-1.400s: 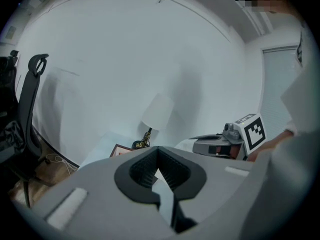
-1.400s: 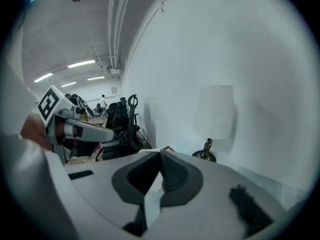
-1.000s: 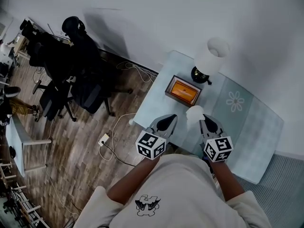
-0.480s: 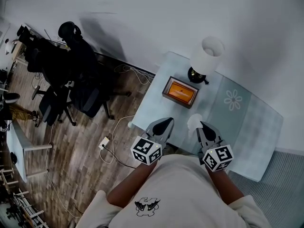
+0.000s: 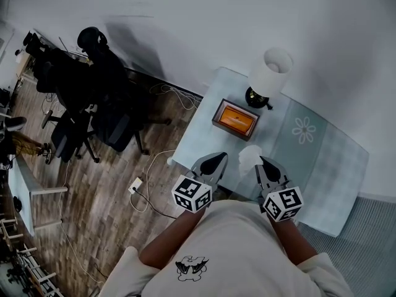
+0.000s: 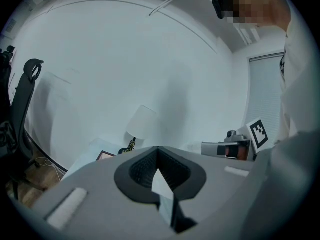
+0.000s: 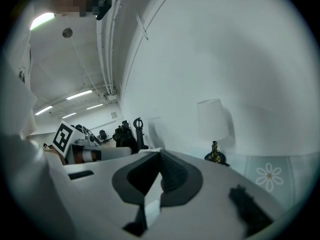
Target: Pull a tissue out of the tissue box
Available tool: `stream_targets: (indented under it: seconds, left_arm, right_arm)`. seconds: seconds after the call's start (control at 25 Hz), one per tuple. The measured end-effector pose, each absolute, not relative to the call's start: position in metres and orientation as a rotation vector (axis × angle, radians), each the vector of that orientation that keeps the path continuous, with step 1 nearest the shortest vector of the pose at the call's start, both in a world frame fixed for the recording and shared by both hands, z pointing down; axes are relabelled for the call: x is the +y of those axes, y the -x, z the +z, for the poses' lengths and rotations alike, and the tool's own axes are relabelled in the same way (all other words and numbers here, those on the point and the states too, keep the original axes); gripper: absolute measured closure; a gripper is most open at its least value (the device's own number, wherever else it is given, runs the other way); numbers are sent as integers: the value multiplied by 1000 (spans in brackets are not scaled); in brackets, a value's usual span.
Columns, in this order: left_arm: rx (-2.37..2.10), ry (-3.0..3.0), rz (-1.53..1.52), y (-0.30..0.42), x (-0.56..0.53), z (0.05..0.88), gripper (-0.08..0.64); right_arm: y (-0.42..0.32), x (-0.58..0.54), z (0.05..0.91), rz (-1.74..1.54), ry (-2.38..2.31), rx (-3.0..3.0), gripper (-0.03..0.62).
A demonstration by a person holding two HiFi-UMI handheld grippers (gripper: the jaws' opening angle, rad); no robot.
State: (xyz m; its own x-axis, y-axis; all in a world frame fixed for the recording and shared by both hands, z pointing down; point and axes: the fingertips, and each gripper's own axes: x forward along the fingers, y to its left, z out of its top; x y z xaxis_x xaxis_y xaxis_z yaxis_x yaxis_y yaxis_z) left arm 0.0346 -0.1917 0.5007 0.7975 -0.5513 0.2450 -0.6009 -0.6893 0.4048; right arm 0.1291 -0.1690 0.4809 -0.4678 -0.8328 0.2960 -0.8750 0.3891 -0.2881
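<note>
The tissue box (image 5: 235, 119), dark wood with an orange top, stands on the pale blue table (image 5: 322, 166) in front of a lamp. A crumpled white tissue (image 5: 249, 156) hangs clear of the box, nearer to me, at the tip of my right gripper (image 5: 263, 161), which is shut on it. In the right gripper view the right gripper (image 7: 160, 155) shows its jaws pressed together. My left gripper (image 5: 217, 159) hovers beside it over the table's near left edge, shut and holding nothing. Its jaws meet at the tip (image 6: 158, 149) in the left gripper view, where the box corner (image 6: 106, 155) peeks out.
A white-shaded lamp (image 5: 269, 73) stands just behind the box. The tablecloth carries a flower print (image 5: 303, 130). Black office chairs (image 5: 93, 104) crowd the wooden floor to the left, with cables and a power strip (image 5: 136, 182) lying by the table's corner.
My right gripper has drawn back a little from the box toward me, carrying the tissue with it. The left gripper has stayed where it was.
</note>
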Motion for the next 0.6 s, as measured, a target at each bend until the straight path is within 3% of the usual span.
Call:
stream_targets:
  seconds: [0.6]
  left_arm:
    - [-860, -2471, 188, -30, -187, 516, 555]
  right_arm:
    - [-136, -167, 483, 630, -1561, -2518, 580]
